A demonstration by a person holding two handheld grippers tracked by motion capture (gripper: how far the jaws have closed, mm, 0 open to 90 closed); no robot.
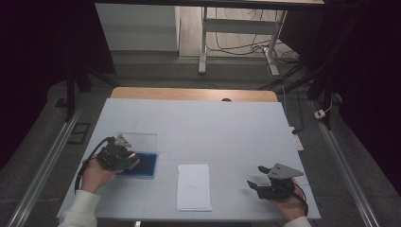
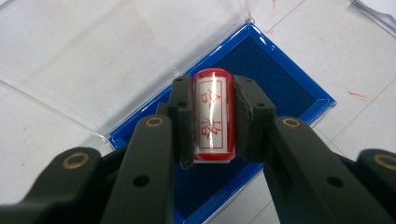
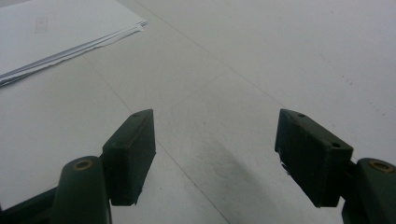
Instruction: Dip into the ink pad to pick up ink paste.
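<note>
L gripper was pinching a small red cylindrical stamp w/ white label and red characters, pads clamped on both sides, stamp's long axis running along the jaws. Stamp sat directly over the blue-framed ink pad w/ dark blue felt; its clear plastic lid lay folded open beyond and to the jaws' left. Couldn't tell if the stamp face was touching felt yet.

R gripper was spread wide, nothing between the jaws, parked low over bare white tabletop. Stack of white paper sheets lay ahead of it, off to its left.

Step looked like inking the stamp. My read on doing it well:
- keep grip tight, stamp could twist in the pads
- bring face down flat on the felt, no tilt, else patchy ink
- stay mid-pad, off the blue rim
- light press, lift straight up so the pad doesn't drag
- R could steady the paper for the next press.
</note>
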